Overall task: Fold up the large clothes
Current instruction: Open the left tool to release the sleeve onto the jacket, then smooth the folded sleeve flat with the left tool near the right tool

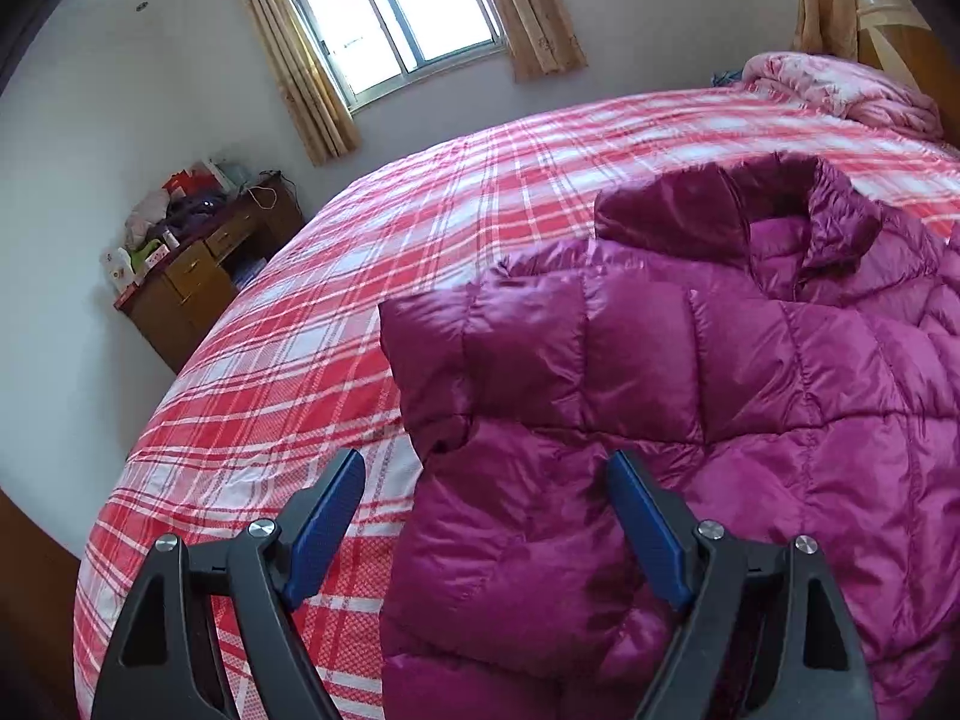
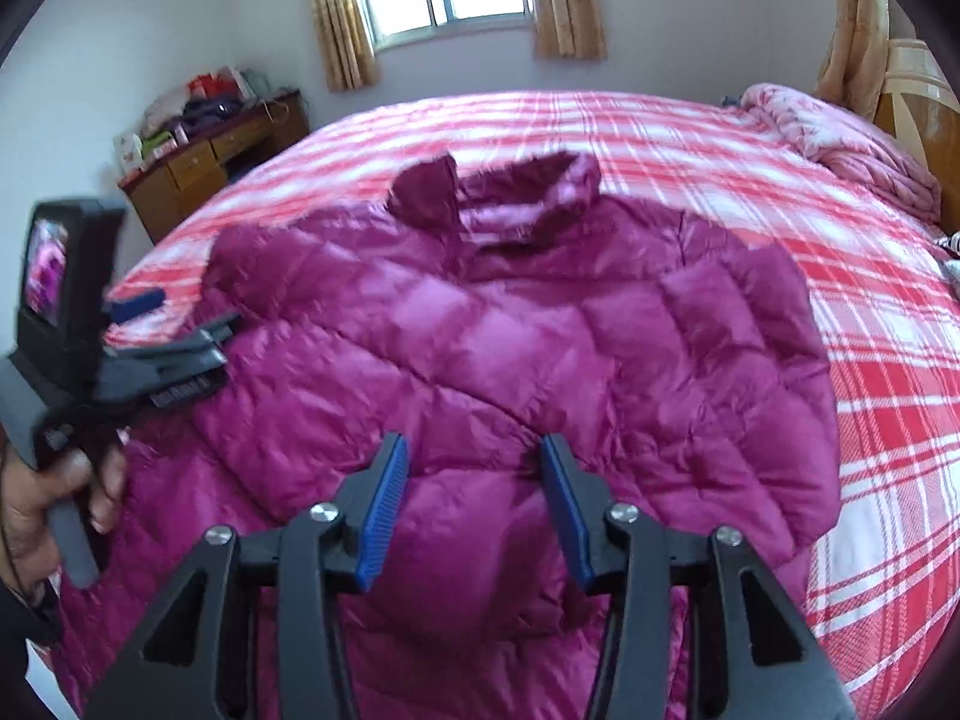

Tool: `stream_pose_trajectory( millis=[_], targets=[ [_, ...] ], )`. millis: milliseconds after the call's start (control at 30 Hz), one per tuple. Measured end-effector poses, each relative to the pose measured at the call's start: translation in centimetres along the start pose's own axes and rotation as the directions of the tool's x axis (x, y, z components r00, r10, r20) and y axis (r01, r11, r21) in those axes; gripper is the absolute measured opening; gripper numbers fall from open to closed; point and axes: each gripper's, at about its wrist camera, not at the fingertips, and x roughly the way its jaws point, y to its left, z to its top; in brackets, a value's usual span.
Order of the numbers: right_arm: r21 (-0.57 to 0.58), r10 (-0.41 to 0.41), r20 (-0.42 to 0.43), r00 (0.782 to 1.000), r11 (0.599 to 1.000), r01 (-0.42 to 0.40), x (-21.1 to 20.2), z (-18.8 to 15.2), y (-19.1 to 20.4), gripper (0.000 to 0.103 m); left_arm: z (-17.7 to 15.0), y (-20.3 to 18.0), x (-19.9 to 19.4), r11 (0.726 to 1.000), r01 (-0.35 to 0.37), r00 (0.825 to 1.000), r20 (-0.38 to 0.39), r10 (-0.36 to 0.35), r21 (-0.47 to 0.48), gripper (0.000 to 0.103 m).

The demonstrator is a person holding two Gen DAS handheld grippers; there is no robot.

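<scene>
The magenta puffer jacket (image 2: pixel 480 348) lies spread on the plaid bed (image 1: pixel 300 330), collar toward the window (image 1: pixel 390 12), sleeves folded inward. Left gripper (image 1: pixel 486 474) hovers over the jacket's sleeve edge, jaws wide and empty. Right gripper (image 2: pixel 474 462) hangs above the jacket's middle, jaws part-open, gripping nothing, probably seeking a fold point.

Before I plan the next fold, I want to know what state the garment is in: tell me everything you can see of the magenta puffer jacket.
The puffer jacket is shiny magenta, quilted in puffy panels, seemingly slick nylon. It lies spread across the red-and-white plaid bedspread, stand-up collar toward the window. Both sleeves are folded in over the body. The left gripper hovers open at its edge; the right gripper is open above its middle. Neither grips it.
</scene>
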Motion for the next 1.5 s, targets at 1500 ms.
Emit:
stream_pose_trajectory(
  millis=[1500],
  targets=[
    [-0.113,-0.191,-0.019,0.981,0.976,0.187,4.7,2.1,3.4,0.05,1.0,-0.7,7.1,0.987,0.109,0.98,-0.15,-0.127,-0.119,0.096]
  ],
)
